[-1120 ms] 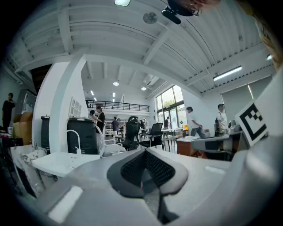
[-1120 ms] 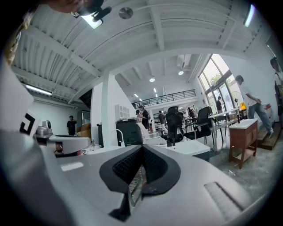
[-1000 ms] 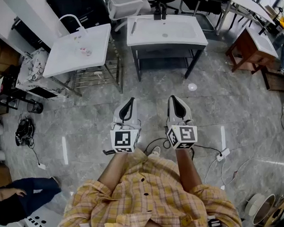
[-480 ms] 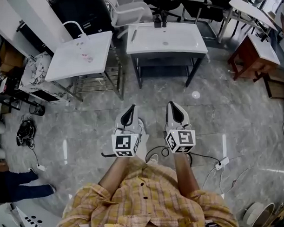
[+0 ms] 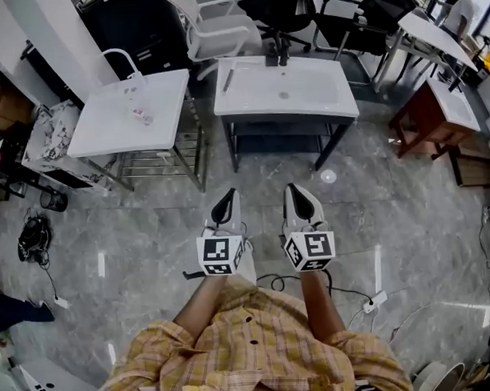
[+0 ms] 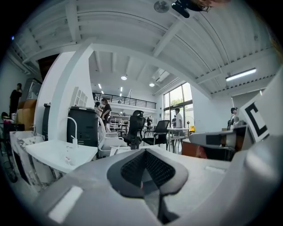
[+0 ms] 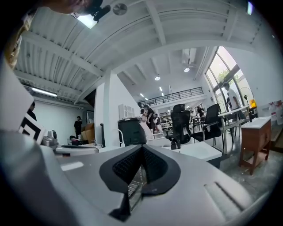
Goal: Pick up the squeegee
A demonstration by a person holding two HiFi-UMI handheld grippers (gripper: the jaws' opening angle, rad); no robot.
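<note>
Both grippers are clenched and empty. Left gripper and right gripper are held side by side at waist height, pointing roughly level at the sinks; each gripper view shows the pads together with nothing between them.

The squeegee isn't in reach yet. Our best candidate is the slim pale thing lying along the left edge of the centre sink counter, left of the black faucet. It's too small to confirm from here.

To do this step well:
- close in on the centre counter across the floor and stand square to its left front corner
- open one gripper before the reach, not at the object
- come in along the rim and take the handle across its narrow side, so the jaws don't have to scrape the basin
- lift straight up, clear of the faucet

Surroundings:
- second sink counter just to the left, with a wire rack under it; the gap between the two counters is narrow
- cables on the floor near our feet, a trip risk
- wooden table to the right and office chairs behind the sinks, all well clear of the path
</note>
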